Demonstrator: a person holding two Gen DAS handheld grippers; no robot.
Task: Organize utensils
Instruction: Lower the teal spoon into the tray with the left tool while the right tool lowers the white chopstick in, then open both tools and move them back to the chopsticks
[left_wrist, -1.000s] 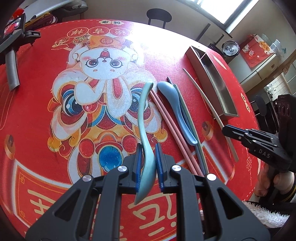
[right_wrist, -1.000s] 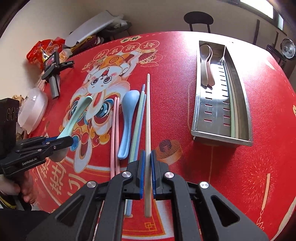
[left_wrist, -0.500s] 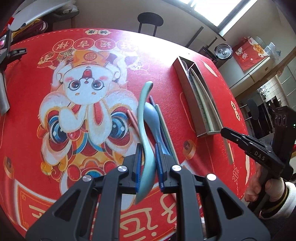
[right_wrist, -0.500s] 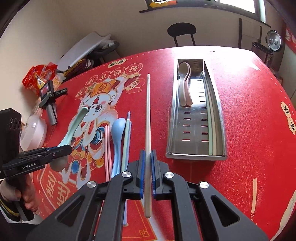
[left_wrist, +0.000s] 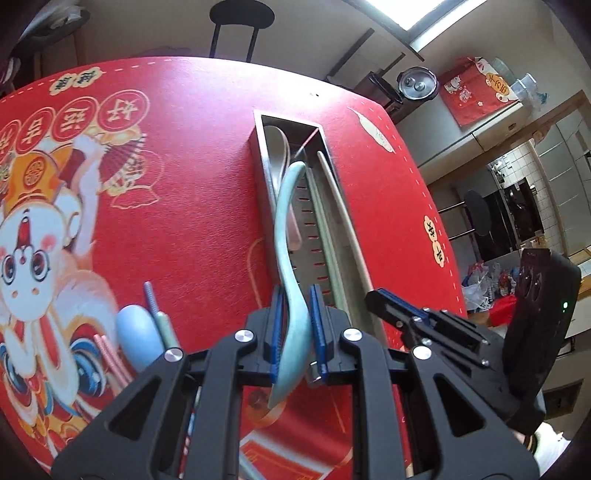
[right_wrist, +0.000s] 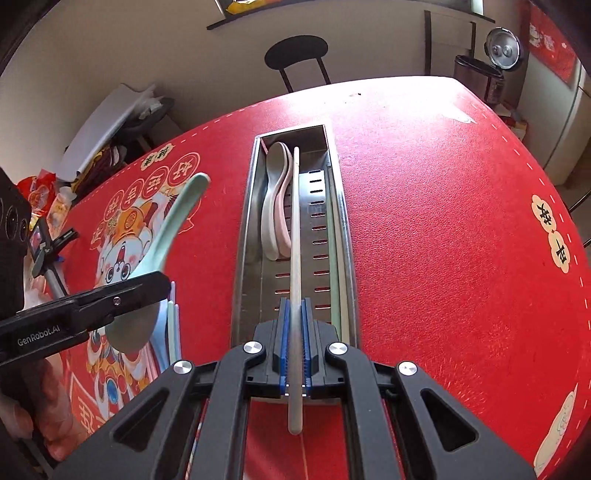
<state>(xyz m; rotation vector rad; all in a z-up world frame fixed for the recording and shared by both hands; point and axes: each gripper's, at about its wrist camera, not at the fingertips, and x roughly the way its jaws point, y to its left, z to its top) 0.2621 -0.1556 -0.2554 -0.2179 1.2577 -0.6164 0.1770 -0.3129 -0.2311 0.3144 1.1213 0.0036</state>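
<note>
We see a bright daylit room in both views. In the left wrist view a window (left_wrist: 428, 14) at the top edge is blown out to white, and its light washes the far part of the red desk (left_wrist: 207, 155) to a pale pink sheen. The right wrist view shows the same glare across the far end of the desk (right_wrist: 399, 99), almost white there. Shadows are soft and short. Fisheye distortion bends the desk edge and walls into curves, and black vignetting fills the corners. The printed figure (left_wrist: 33, 258) at the left edge is smeared and soft. The black tongs (left_wrist: 297, 332) close to the lens look dark, slightly soft, with small highlights on their screws.
</note>
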